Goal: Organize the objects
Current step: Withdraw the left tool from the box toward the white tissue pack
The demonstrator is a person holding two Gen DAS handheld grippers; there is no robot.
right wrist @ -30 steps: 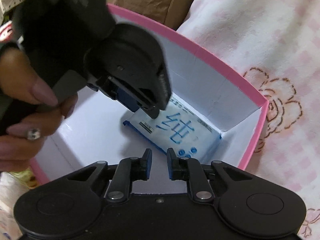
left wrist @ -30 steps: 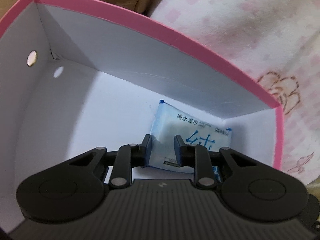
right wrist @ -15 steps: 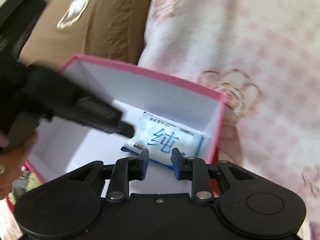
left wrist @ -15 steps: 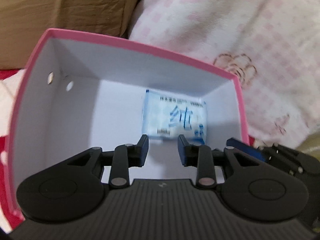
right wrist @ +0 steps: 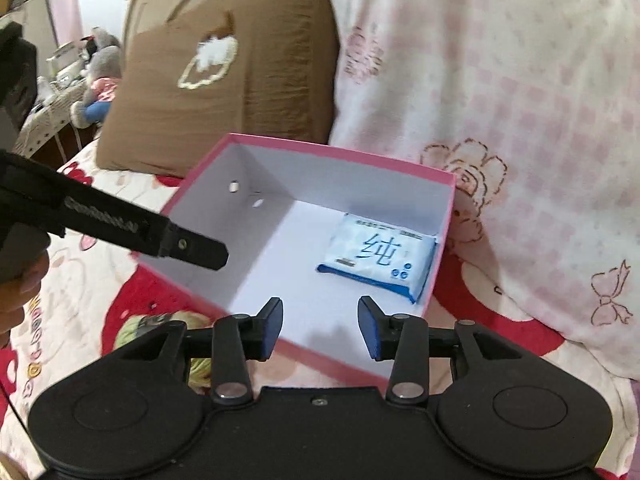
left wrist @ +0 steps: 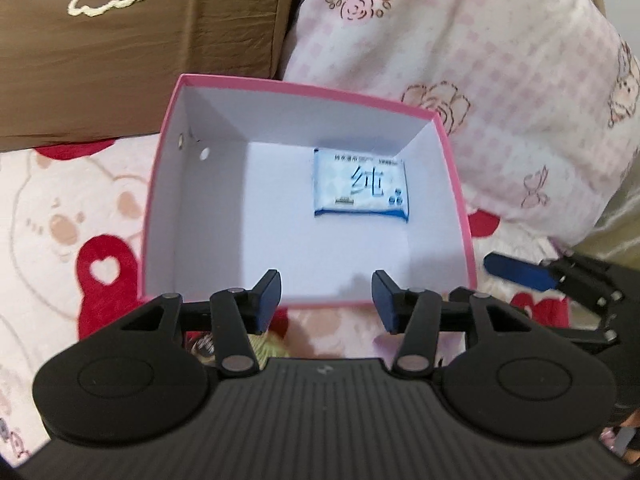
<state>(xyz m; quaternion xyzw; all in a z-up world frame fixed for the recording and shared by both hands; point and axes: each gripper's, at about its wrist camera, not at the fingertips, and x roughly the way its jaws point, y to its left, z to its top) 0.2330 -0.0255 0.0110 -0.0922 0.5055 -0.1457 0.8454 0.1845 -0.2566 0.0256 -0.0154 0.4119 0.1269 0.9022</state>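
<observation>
A pink box (left wrist: 452, 168) (right wrist: 340, 151) with a white inside stands open on the bed. A blue-and-white pack of wet wipes (left wrist: 360, 187) (right wrist: 380, 254) lies flat on its floor near the far right corner. My left gripper (left wrist: 326, 302) hovers above the box's near edge, its jaws opening with nothing between them. My right gripper (right wrist: 320, 328) hangs over the box's near right edge, jaws also opening and empty. One blue-padded finger of the right gripper (left wrist: 520, 270) shows at the right of the left wrist view. The left gripper's finger (right wrist: 196, 248) reaches in from the left in the right wrist view.
A brown pillow (left wrist: 140, 40) (right wrist: 240, 80) lies behind the box on the left, a pink patterned quilt (left wrist: 480, 60) (right wrist: 500, 100) behind and to the right. The bedsheet (left wrist: 60, 220) is white with red cartoon prints. A yellow-green packet (right wrist: 138, 326) lies near the box's front.
Both grippers have risen and pulled back out of the box, and their jaws have spread apart. The wipes pack stays on the box floor.
</observation>
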